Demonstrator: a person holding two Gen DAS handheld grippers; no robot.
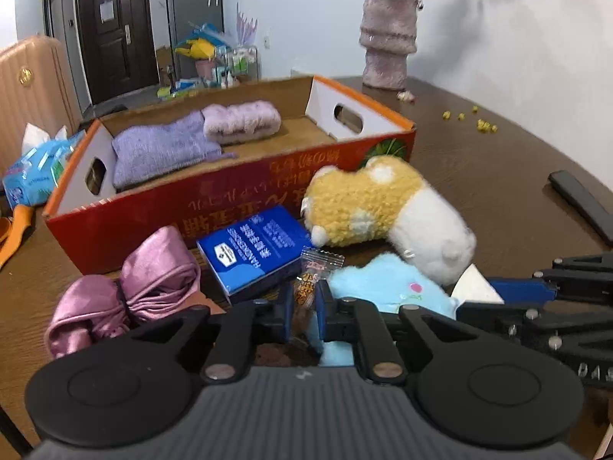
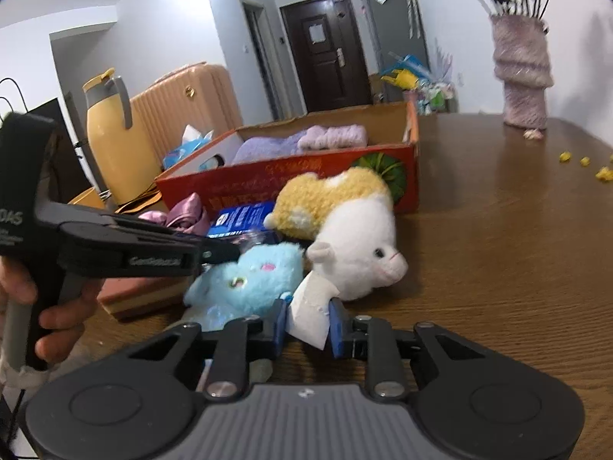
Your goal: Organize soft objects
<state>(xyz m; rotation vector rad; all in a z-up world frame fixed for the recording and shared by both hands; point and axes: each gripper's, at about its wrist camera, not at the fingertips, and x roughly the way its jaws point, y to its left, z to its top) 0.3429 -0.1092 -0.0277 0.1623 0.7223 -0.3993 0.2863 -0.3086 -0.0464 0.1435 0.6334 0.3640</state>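
A red cardboard box (image 1: 268, 176) (image 2: 291, 176) holds a purple knit cloth (image 1: 161, 149) and a pink fluffy roll (image 1: 241, 120). In front lie a yellow-and-white plush (image 1: 383, 207) (image 2: 345, 226), a light blue plush (image 1: 387, 283) (image 2: 249, 280) and a pink satin pouch (image 1: 126, 291). My left gripper (image 1: 304, 299) is shut on a snack packet (image 1: 312, 272) above the blue plush. My right gripper (image 2: 308, 324) is shut on a white tag (image 2: 312, 306) of the white plush.
A blue card box (image 1: 256, 249) lies by the red box. A furry vase (image 1: 387, 50) (image 2: 523, 73) stands at the table's back. Yellow crumbs (image 1: 482, 124) lie on the right. A black bar (image 1: 582, 203), a tissue pack (image 1: 34, 168), a yellow jug (image 2: 111, 134).
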